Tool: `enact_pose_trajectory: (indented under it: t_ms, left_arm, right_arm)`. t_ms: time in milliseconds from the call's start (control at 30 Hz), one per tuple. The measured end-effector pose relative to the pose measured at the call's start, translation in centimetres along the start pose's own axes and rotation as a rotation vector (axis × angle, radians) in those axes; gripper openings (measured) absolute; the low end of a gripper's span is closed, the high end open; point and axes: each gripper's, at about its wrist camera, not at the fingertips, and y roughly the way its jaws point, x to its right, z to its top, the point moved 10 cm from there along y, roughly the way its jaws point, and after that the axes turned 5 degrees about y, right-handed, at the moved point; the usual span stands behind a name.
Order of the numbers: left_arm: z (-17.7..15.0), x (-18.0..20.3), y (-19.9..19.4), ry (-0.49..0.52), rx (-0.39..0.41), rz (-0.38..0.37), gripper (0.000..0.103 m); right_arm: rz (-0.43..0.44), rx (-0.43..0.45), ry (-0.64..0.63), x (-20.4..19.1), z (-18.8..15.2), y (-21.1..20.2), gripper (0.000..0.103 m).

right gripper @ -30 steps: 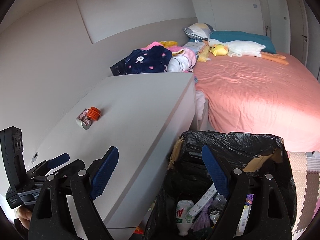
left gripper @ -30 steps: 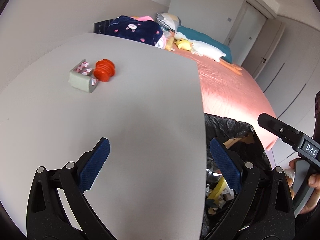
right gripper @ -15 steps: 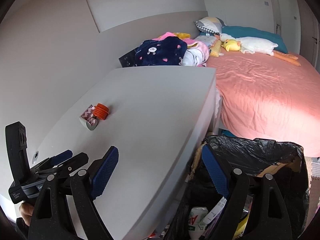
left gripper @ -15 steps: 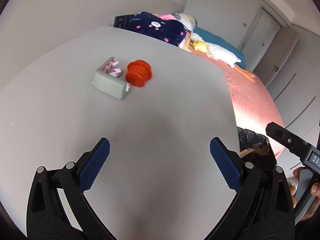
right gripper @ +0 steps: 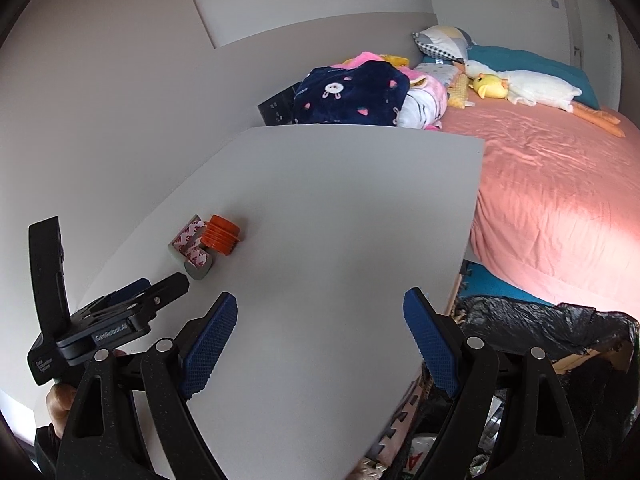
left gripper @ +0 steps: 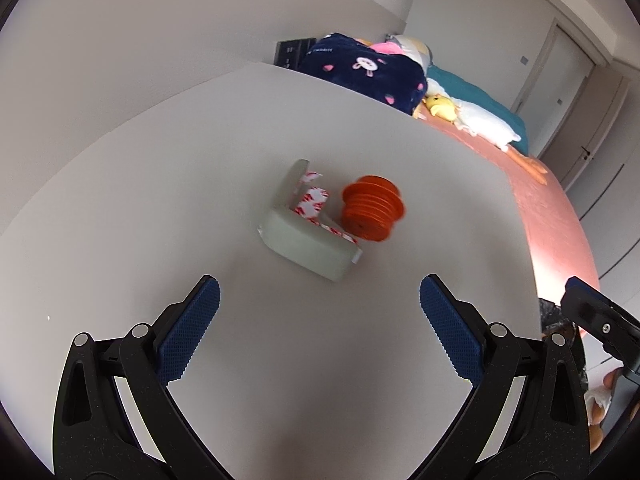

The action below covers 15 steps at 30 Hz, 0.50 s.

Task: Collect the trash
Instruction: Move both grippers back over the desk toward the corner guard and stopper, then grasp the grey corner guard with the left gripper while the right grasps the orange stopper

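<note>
A grey L-shaped piece with red-and-white tape strips [left gripper: 308,236] lies on the white table [left gripper: 240,380], touching an orange ribbed plug [left gripper: 372,212] on its right. Both also show in the right wrist view, the grey piece [right gripper: 192,252] and the plug [right gripper: 220,234]. My left gripper [left gripper: 320,328] is open and empty, just short of the grey piece. My right gripper [right gripper: 320,340] is open and empty over the table's near right part. A black-lined trash bin [right gripper: 540,328] stands beside the table's right edge.
A bed with a pink cover [right gripper: 560,184] lies beyond the table. Folded clothes, a navy blanket [right gripper: 348,92] and a plush duck [right gripper: 520,84] sit at its head. The wall runs along the table's left side.
My left gripper has moved forward and left over the table toward the grey piece and plug. My right gripper has lifted from over the bin to over the table.
</note>
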Motion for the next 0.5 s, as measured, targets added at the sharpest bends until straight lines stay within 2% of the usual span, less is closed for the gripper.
enact_pose_trajectory:
  t_ms: [167, 500]
  left_arm:
    - [0.8, -0.7, 1.1, 0.023, -0.024, 0.026, 0.097]
    - [1.6, -1.5, 3.2, 0.086, -0.077, 0.079, 0.083]
  right_arm:
    - [0.008, -0.013, -0.004, -0.9, 0.5, 1.4, 0.085]
    - [0.028, -0.032, -0.026, -3.0, 1.2, 3.4, 0.085]
